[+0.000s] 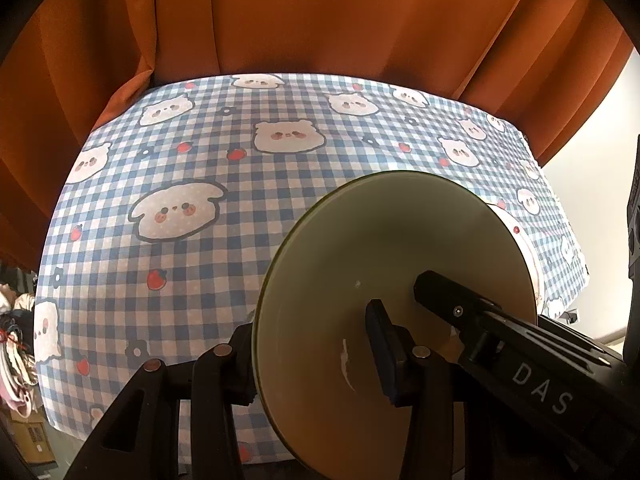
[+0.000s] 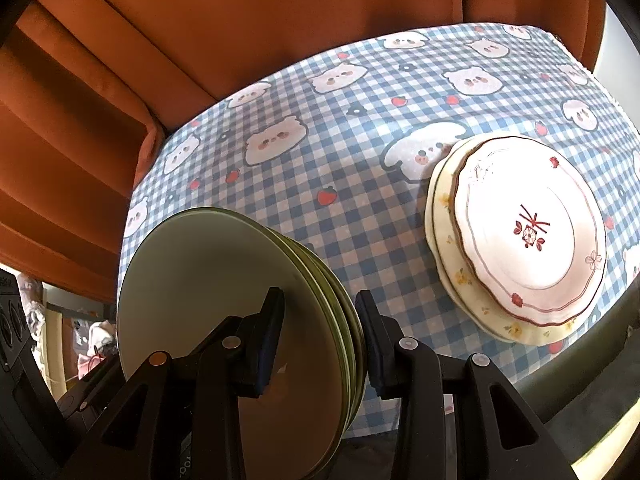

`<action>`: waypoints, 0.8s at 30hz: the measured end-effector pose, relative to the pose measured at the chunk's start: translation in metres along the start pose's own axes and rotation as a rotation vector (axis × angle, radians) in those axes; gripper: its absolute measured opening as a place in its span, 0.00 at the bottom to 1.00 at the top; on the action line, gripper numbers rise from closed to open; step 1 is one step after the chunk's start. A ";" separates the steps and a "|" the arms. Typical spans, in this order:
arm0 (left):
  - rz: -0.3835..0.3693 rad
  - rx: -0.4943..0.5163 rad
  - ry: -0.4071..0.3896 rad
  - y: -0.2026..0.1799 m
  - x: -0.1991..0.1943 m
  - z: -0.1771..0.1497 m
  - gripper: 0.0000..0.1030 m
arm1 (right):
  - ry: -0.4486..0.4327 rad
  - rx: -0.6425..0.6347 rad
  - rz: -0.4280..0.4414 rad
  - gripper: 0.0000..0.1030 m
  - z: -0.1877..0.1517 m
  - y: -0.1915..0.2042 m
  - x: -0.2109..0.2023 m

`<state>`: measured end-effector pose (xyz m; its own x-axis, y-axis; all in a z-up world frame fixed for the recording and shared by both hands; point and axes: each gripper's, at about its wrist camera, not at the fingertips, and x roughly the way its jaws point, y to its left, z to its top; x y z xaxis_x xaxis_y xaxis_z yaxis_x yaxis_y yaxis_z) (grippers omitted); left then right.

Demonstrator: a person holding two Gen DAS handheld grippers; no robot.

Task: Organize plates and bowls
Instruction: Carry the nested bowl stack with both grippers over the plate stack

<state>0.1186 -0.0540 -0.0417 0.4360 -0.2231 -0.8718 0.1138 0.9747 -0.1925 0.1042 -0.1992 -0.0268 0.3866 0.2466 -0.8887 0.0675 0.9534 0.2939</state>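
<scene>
The surface (image 2: 360, 208), under a blue checked cloth, fills both views and is mostly bare. At its three o'clock side in the right wrist view, a flowered plate (image 2: 532, 232) already lies stacked on a yellow plate (image 2: 448, 276); that pile looks done. Toward seven o'clock, a stack of green plates (image 2: 224, 300) stands on edge, clear of the surface as far as I can judge, pinched from opposite rims: the right gripper (image 2: 320, 340) has its jaws closed on the stack, and the left gripper (image 1: 316, 364) has its jaws closed on it too, the other gripper's finger showing across the plate face. What seems left is setting this stack down; no bowls are visible.
</scene>
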 end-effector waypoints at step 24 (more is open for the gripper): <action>0.081 -0.098 -0.096 -0.126 0.012 0.013 0.42 | -0.030 -0.127 0.094 0.39 0.051 -0.107 -0.042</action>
<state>0.1214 -0.1800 -0.0218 0.5238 -0.1399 -0.8403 -0.0106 0.9853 -0.1706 0.1272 -0.3207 -0.0033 0.4127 0.3322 -0.8481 -0.0861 0.9412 0.3267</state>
